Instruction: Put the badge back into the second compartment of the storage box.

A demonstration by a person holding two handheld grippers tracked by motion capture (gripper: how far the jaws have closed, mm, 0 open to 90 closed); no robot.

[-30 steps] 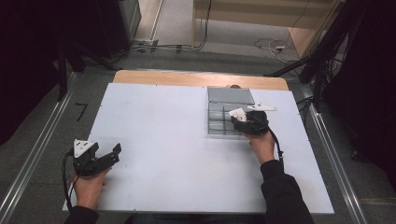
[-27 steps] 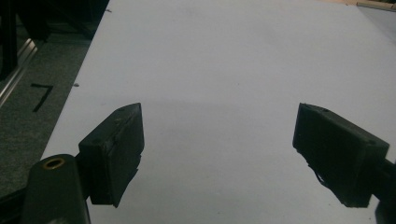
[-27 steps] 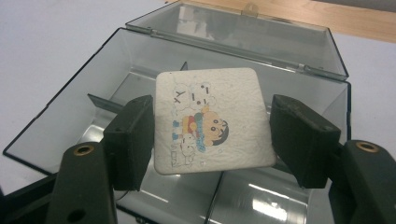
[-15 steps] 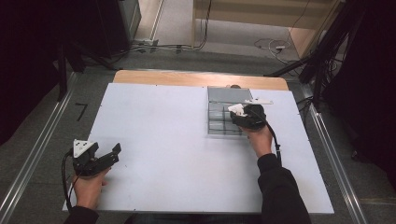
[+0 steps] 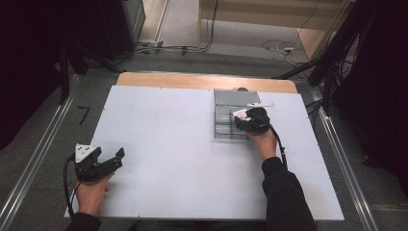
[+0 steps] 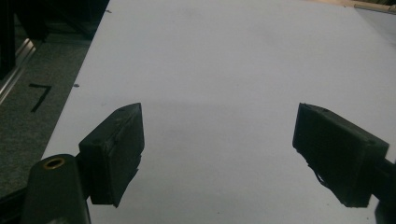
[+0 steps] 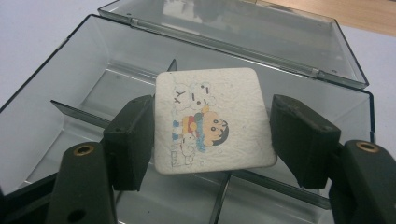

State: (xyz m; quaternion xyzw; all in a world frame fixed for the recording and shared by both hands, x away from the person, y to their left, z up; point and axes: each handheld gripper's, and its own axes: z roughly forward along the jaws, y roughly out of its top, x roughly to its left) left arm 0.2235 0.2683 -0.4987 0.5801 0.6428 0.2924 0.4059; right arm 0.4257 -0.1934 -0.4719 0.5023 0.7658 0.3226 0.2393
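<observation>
i am resting my left gripper (image 5: pixel 111 160) near the table's (image 5: pixel 163 144) near left corner, its jaws standing wide apart over bare white surface with nothing between them, and it is keeping the place it had a second ago. farther in, toward the far right part of the table, my right gripper (image 7: pixel 212 128) is clamping a small white square card with a cartoon print (image 7: pixel 212 119), the pads pressing on its two side edges so it is lying flat and face up between them. compared with a second ago, my right hand (image 5: pixel 262 139) is sitting slightly farther in over the clear compartment box (image 5: pixel 223 122), so the card is now hanging above the box's interior, over one of the dividers (image 7: pixel 74 114) rather than squarely over a single cell; i cannot tell which compartment it is lining up with. the card is not touching the box floor as far as i can see. beyond it, the box's lid (image 7: pixel 261 32) is lying open toward the far edge of the table. i am judging that the carrying is nearly done and what is left is lowering the card into a cell and easing the jaws apart, taking care that a corner is not catching on a divider.
</observation>
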